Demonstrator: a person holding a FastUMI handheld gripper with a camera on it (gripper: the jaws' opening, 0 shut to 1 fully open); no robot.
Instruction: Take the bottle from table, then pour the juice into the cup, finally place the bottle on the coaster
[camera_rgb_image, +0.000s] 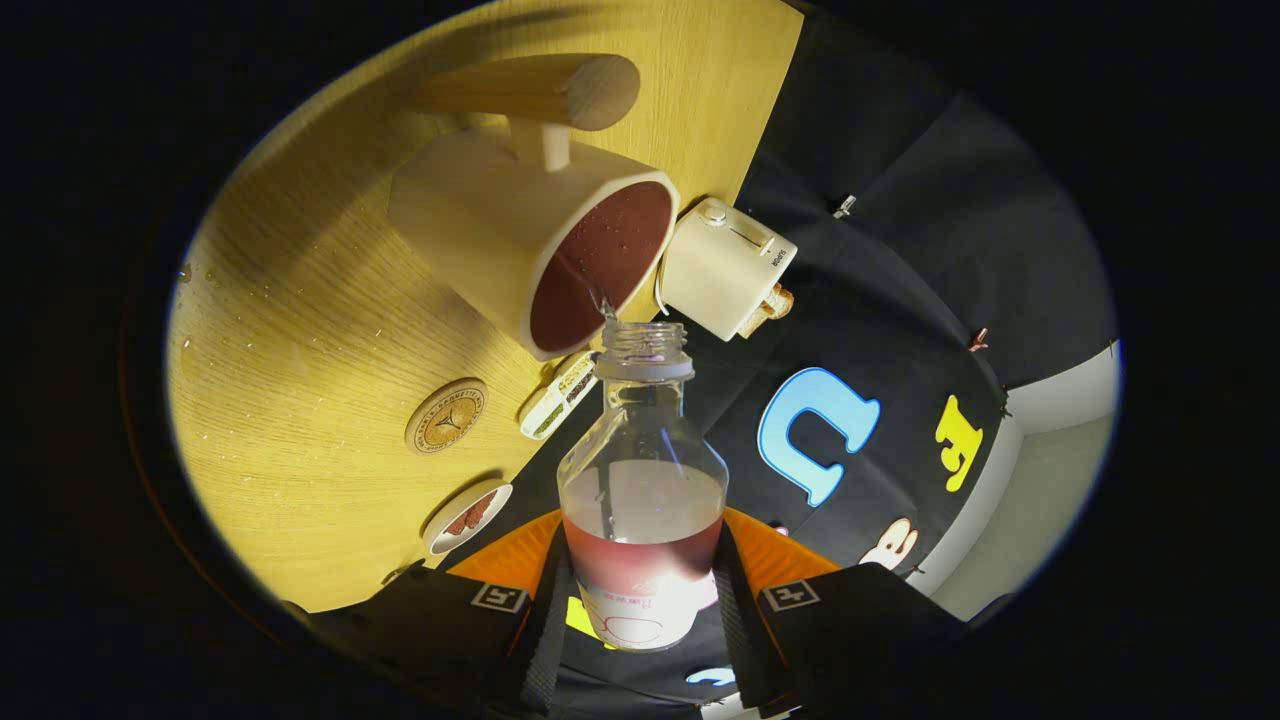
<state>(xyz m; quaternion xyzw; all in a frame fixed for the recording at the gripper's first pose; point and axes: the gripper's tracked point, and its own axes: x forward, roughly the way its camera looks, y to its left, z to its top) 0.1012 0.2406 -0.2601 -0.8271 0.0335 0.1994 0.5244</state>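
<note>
A clear uncapped bottle sits between my two fingers, and my gripper is shut on its labelled lower part. The view is tipped over with the bottle. A band of red juice remains low in the bottle, by the fingers. Its mouth is right at the rim of the cream cup, which holds dark red juice. A small drip hangs between mouth and rim. The cup has a wooden handle on its far side. The round cork coaster lies on the wooden table beside the cup, apart from it.
A white boxy appliance stands right behind the cup at the table's edge. A small packet lies between cup and coaster. A little dish with brown pieces rests near my left finger. Droplets speckle the tabletop.
</note>
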